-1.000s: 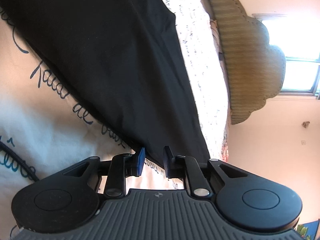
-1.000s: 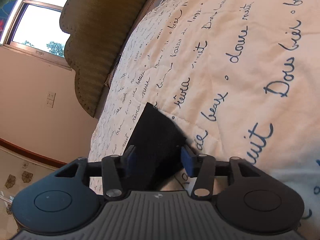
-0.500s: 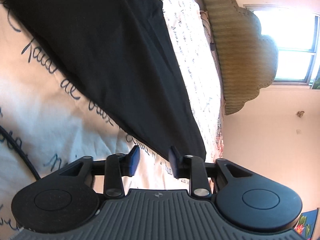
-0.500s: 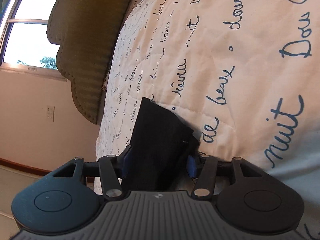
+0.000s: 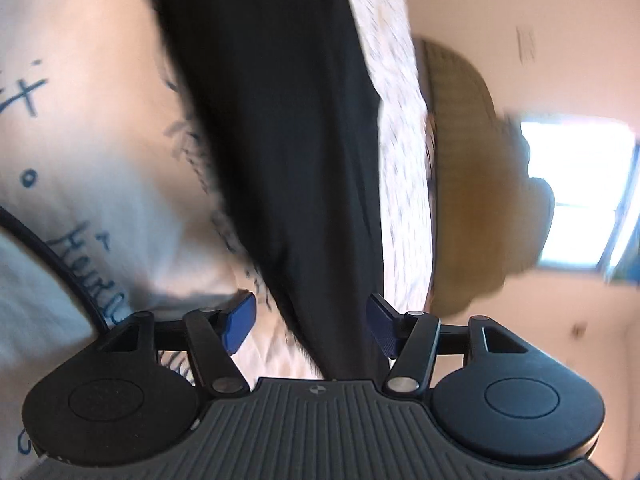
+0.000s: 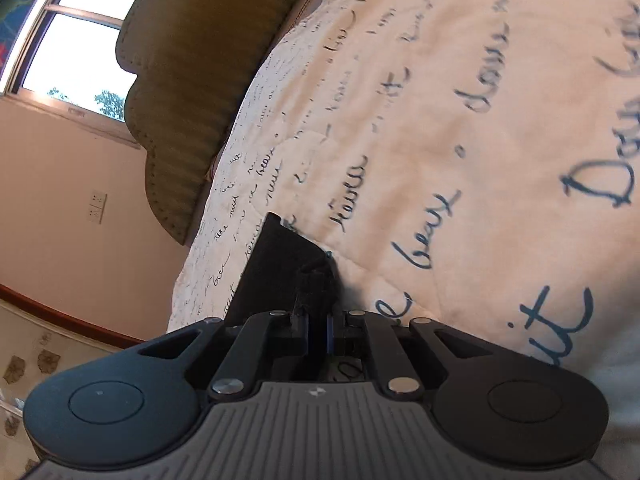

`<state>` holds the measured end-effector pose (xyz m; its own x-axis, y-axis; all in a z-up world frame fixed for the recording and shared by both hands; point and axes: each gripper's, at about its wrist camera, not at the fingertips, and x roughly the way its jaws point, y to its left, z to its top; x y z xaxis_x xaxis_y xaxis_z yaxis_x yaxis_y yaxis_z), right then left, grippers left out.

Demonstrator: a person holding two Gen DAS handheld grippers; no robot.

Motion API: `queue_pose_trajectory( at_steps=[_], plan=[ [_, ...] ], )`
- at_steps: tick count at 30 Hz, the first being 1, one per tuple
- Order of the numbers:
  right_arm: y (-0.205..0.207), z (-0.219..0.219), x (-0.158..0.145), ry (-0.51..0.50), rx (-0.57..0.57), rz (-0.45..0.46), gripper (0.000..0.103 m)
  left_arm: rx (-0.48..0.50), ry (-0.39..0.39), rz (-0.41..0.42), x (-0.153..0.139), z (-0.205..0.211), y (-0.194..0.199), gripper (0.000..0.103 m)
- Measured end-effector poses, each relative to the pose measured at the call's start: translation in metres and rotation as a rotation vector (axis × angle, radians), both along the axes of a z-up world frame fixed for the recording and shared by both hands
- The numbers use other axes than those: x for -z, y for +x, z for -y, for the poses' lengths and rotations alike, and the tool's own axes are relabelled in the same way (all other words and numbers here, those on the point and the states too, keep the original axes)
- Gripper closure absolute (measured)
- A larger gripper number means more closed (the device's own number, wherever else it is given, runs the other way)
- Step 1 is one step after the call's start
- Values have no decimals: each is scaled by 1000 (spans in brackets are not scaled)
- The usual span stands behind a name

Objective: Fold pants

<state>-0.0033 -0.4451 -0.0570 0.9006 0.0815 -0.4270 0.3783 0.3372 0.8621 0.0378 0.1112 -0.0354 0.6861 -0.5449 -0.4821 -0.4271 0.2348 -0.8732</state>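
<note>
Black pants (image 5: 280, 128) lie as a long dark strip on the white bedspread (image 5: 100, 160) with blue handwriting. My left gripper (image 5: 310, 322) is open, its blue pads apart on either side of the pants' near end, which runs down between them. In the right wrist view, my right gripper (image 6: 318, 330) is shut on a corner of the black pants (image 6: 276, 268), with the fabric standing up from between the closed pads. The left wrist view is blurred.
A padded olive headboard (image 6: 208, 60) stands at the bed's end below a bright window (image 6: 68, 64). The bed edge (image 6: 188, 280) runs just left of the right gripper. A dark cable (image 5: 52, 256) crosses the spread at the left.
My left gripper has opened wider and swung so the pants run between its pads. My right gripper has closed on the pants' corner.
</note>
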Motion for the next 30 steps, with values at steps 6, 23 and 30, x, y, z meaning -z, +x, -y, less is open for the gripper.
queue_pose_trajectory(
  at_steps=[6, 23, 30],
  plan=[
    [1, 3, 1, 36, -17, -5, 96, -130, 88, -13, -9, -4, 5, 42],
    [-9, 0, 2, -7, -44, -3, 97, -90, 339, -36, -20, -13, -19, 86],
    [-9, 2, 6, -12, -55, 16, 98, -123, 199, 24, -13, -40, -27, 76]
  ],
)
